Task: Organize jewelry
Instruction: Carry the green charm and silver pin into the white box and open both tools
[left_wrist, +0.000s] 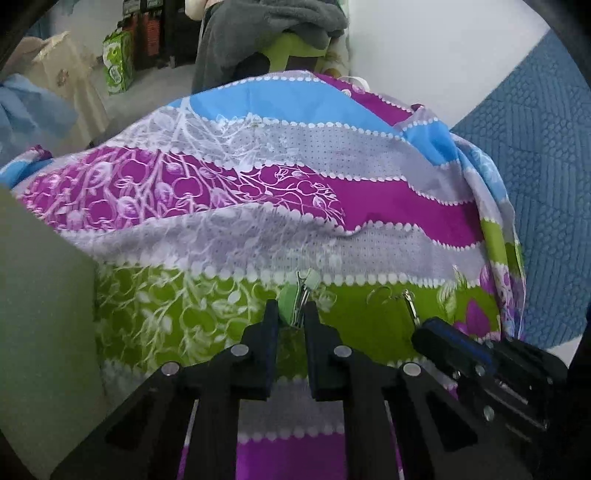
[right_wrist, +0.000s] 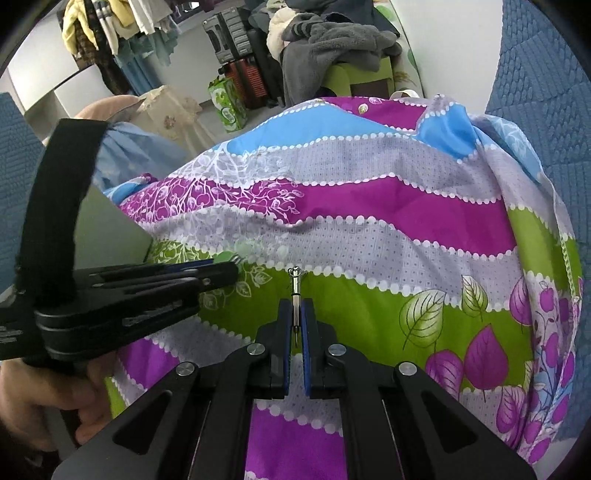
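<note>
Hair clip (left_wrist: 295, 299) pinched by left gripper (left_wrist: 291, 314); right gripper (right_wrist: 295, 317) clamps a metal pin (right_wrist: 294, 291) over open cloth (right_wrist: 369, 206).

Striped floral cloth (left_wrist: 369, 192), blue quilted pad (left_wrist: 546, 155) (right), grey garments (right_wrist: 332, 44) beyond.

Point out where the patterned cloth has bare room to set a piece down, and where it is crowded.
Free: the purple and grey bands of the patterned cloth beyond both grippers, and the leaf-print corner beside the right gripper. Crowded: the green band, where the left gripper closes on a green hair clip next to the right one, shut on a small metal tool.
</note>
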